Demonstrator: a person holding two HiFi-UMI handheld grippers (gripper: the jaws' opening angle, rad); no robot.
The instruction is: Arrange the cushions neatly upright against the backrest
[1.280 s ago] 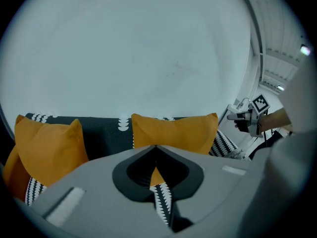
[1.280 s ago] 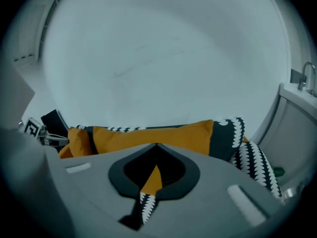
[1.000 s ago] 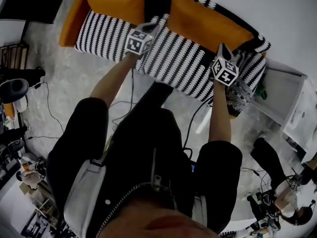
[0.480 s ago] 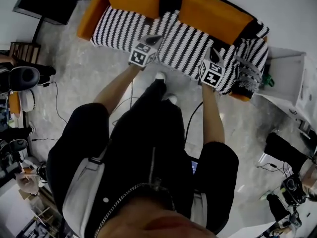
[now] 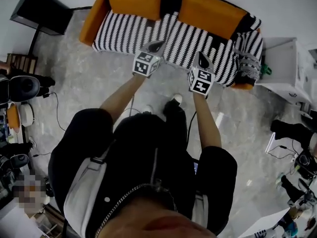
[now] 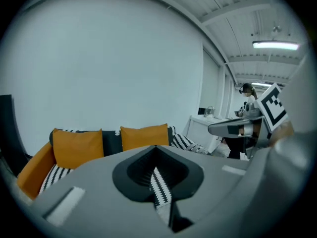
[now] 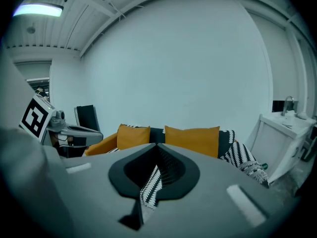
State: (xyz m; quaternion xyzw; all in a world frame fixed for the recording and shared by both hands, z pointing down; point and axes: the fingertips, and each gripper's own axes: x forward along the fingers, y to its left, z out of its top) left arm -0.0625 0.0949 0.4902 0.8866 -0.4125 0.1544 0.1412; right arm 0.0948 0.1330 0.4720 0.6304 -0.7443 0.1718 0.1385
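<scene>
Several things flank the low sofa with the black-and-white striped seat cover (image 5: 124,33). A black box-shaped cabinet (image 5: 42,11) stands off its left end, a thin dark cable (image 5: 52,108) trails over the grey floor, and a white cabinet (image 5: 282,63) sits just beside its right end. Between the person and the sofa hang the left gripper (image 5: 158,44) and the right gripper (image 5: 200,58), each with its jaws pressed together on nothing.

The left orange fabric cushion (image 5: 133,0) and the right orange fabric cushion (image 5: 210,16), both square, stand upright against the backrest with a dark strip of backrest between them.

A grey patterned throw (image 5: 247,66) bunches over the right armrest and hides most of it. The head view cuts off the top of the backrest.
</scene>
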